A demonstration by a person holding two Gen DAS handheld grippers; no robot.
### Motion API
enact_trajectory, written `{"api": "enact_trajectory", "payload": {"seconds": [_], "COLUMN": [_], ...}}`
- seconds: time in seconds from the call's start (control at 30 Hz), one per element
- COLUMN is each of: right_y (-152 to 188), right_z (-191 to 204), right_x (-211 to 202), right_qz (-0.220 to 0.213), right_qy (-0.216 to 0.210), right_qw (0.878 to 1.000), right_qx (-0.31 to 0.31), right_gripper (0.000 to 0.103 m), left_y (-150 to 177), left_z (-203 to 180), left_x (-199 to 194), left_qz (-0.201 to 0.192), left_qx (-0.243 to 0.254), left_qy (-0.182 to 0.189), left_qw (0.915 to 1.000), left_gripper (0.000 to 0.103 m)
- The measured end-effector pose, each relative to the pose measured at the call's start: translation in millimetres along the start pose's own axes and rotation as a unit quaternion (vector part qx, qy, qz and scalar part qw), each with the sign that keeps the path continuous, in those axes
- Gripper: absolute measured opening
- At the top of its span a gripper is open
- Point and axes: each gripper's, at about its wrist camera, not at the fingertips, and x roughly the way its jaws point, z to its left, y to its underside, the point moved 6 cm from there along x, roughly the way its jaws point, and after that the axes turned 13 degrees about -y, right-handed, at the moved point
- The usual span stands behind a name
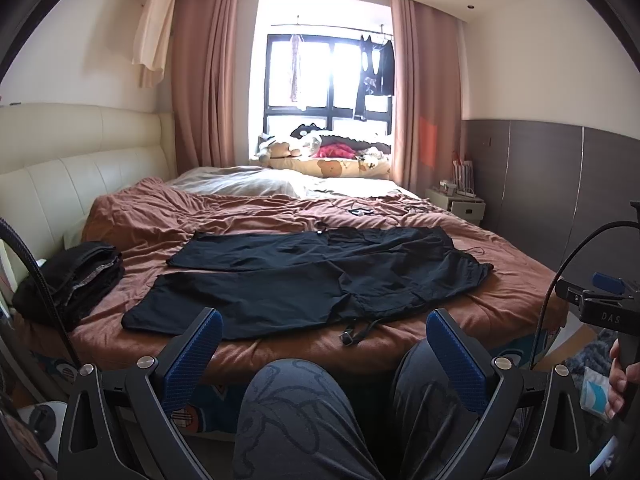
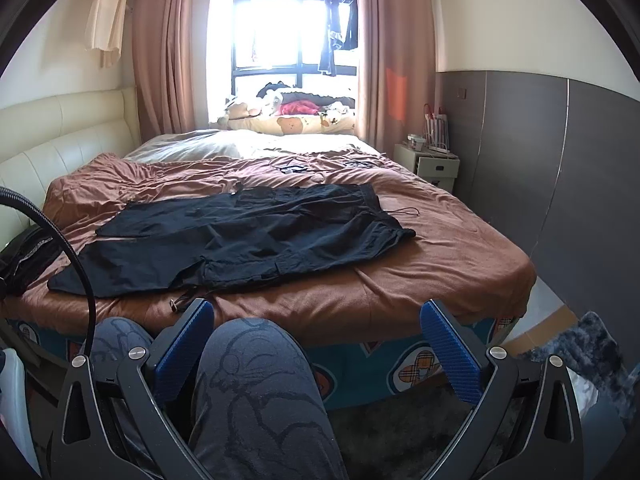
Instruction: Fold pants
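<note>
Pants: black pants [image 1: 312, 276] lie spread flat across the middle of the bed, unfolded, legs running toward the left of the frame and waistband toward the right; in the right wrist view they [image 2: 240, 240] sit centre-left, nearer the bed's front edge than its far side.
Pant legs: the two legs lie side by side, splayed slightly apart at the hems on the left.
Straps: a thin strap with a buckle [image 1: 354, 334] hangs off the pants' near edge at the front of the bed.
Bed: a rumpled brown cover [image 1: 500, 280] fills the centre of both views, with a cream padded headboard [image 1: 60, 160] along the left.
Folded pile: a stack of dark clothes [image 1: 76, 280] rests on the bed's left edge, just left of the pant hems and apart from them.
Left hand-held gripper: the left hand-held gripper [image 1: 324, 330] stands with its jaws spread wide, nothing between the blue pads [image 1: 192, 364]; it is at the bottom of the frame, short of the bed, above the person's patterned knees [image 1: 296, 412].
Right hand-held gripper: the right hand-held gripper [image 2: 316, 322] is likewise fully spread and empty, low in its frame, clear of the pants; in the left wrist view its body shows at the right edge, held by a hand [image 1: 620, 380].
Window: a bright window [image 1: 324, 76] with pink curtains [image 1: 200, 80] sits at top centre, with soft toys and bedding [image 1: 320, 152] on the sill below.
Nightstand: a small pale nightstand [image 2: 428, 164] stands right of the bed against the grey wall panel.
</note>
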Motion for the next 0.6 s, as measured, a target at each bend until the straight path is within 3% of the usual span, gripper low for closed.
{"api": "enact_trajectory", "payload": {"seconds": [0.6], "right_y": [0.9], "right_z": [1.7], "right_x": [-2.5], "right_qz": [-0.007], "right_qy": [-0.011], "right_qw": [1.000], "right_qx": [0.005], "right_gripper": [0.103], "left_y": [-0.9], "left_z": [16.7], "left_x": [-8.6], "left_qz": [-0.001], "left_qx": [-0.018], "left_qy": [-0.004], "left_qw": [0.9998], "left_gripper": [0.103]}}
